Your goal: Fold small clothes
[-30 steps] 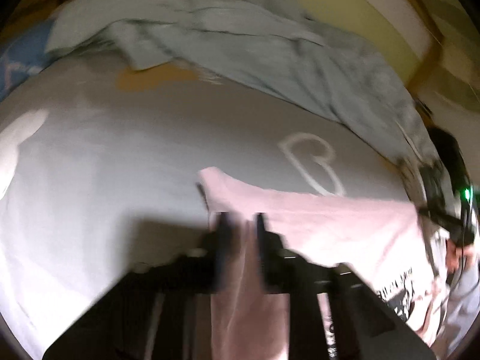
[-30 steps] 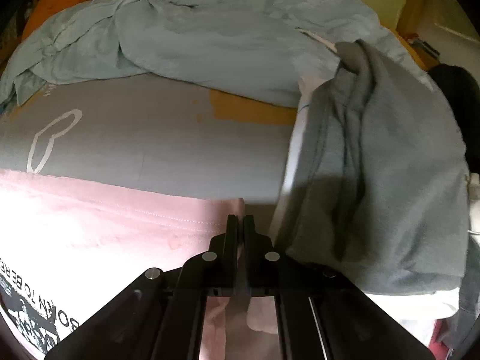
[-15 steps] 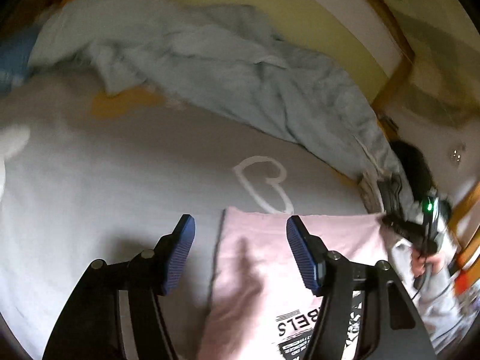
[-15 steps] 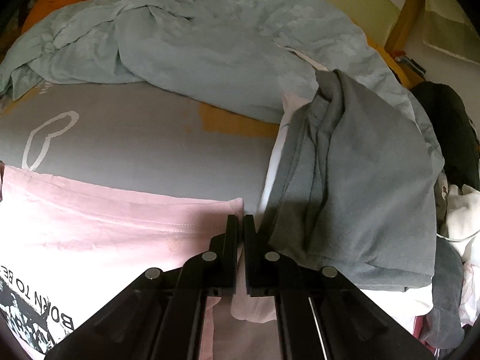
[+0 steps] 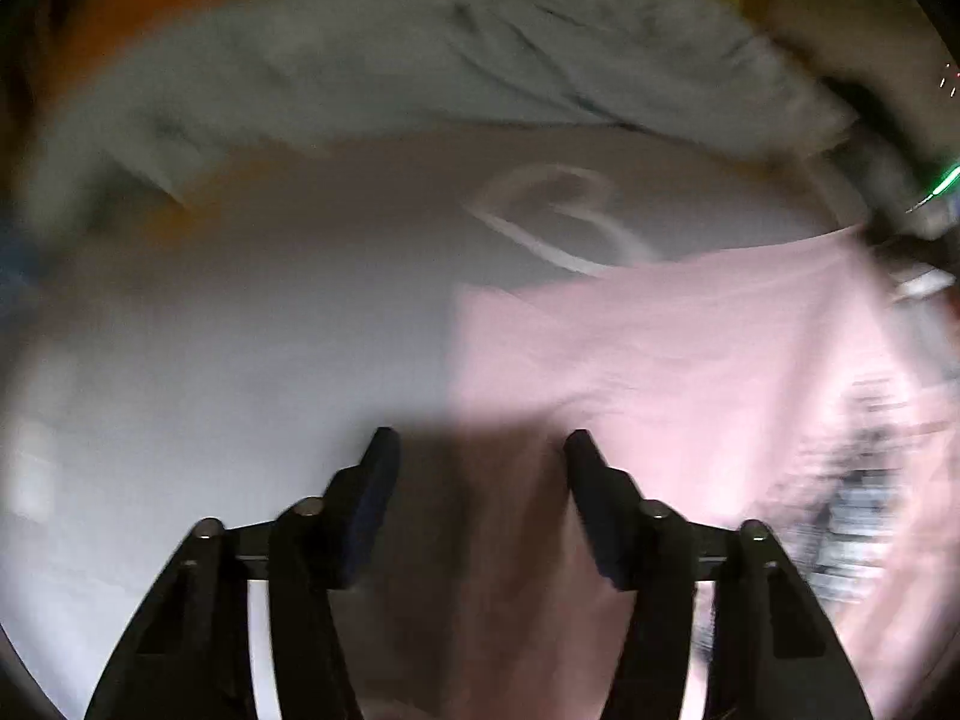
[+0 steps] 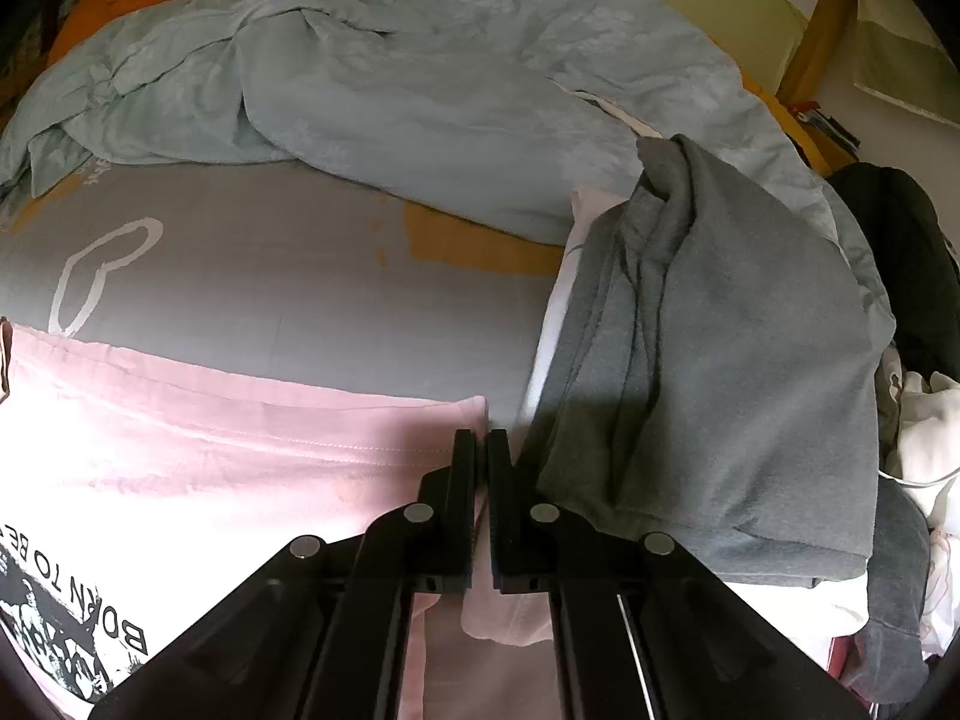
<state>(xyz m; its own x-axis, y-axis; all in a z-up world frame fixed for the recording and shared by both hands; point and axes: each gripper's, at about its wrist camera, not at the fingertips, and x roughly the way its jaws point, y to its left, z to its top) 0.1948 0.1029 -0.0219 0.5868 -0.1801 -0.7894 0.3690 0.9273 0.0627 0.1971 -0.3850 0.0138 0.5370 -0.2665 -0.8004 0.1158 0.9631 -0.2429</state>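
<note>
On the left, the left gripper (image 5: 477, 450) hangs over the near-left edge of the pink T-shirt (image 6: 198, 468), which lies spread flat on the grey bedsheet (image 6: 288, 300) with a white heart outline (image 6: 96, 276) just beyond its far hem. Its jaws have just been closing in from a wider spread, yet they stand well apart, with nothing pinched; the shirt's edge lies under the gap, and the blue pads (image 5: 372, 492) touch no cloth that I can make out through the blur.

Across the shirt, its black printed panel (image 6: 66, 612) faces up, so the garment looks laid out and not yet folded.

On the right, the right gripper (image 6: 480, 444) is clamped tight on the shirt's right corner, a flap of pink fabric showing below its closed jaws. Just beside it sits a grey garment (image 6: 720, 396) heaped on white cloth, and a rumpled pale-blue duvet (image 6: 420, 78) fills the far side of the bed.

I'd judge this as the start of a fold, one side held and the other being re-gripped. The next move calls for the left jaws to come down and close on the matching corner, so both corners can lift together and carry the shirt over evenly.
</note>
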